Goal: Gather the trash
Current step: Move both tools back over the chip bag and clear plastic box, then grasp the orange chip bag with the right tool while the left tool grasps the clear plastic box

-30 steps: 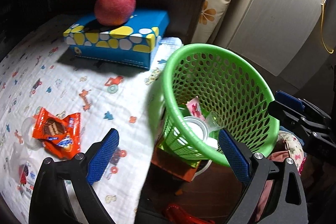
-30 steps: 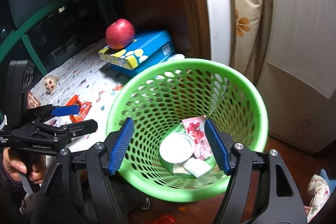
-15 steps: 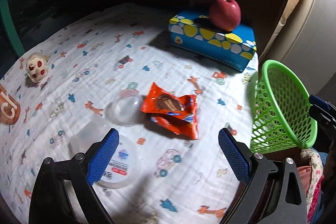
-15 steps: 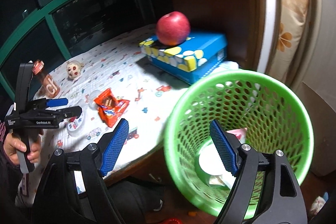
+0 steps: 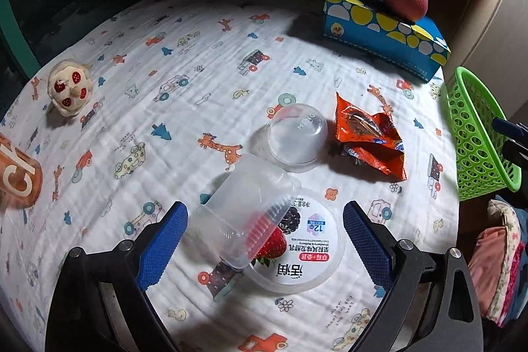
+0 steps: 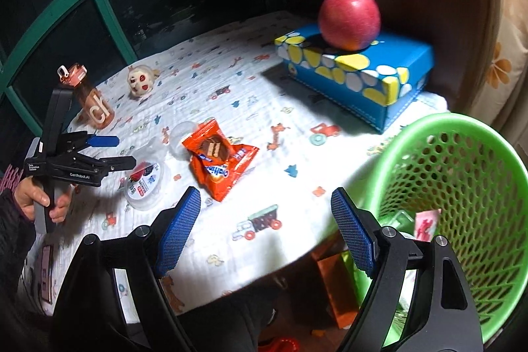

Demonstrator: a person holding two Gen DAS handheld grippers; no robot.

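A clear plastic cup (image 5: 244, 213) lies on its side on a round yogurt lid (image 5: 297, 249), between the fingers of my open left gripper (image 5: 264, 236). A clear dome lid (image 5: 297, 134) and an orange snack wrapper (image 5: 366, 137) lie just beyond. My right gripper (image 6: 264, 230) is open and empty above the table's near edge, with the wrapper (image 6: 217, 157) ahead of it. The green basket (image 6: 462, 203) stands to its right beside the table, with trash inside. The left gripper (image 6: 109, 150) also shows in the right wrist view, over the yogurt lid (image 6: 145, 183).
A red apple (image 6: 349, 18) rests on a blue tissue box (image 6: 356, 75) at the back right. A small doll head (image 5: 67, 86) and an orange bottle (image 6: 89, 101) stand at the left. The table (image 5: 198, 71) has a printed white cloth. The basket (image 5: 475, 134) is at the right edge.
Both grippers swung left, away from the basket toward the table. The left one has come down close around the cup and yogurt lid. Both stayed open.
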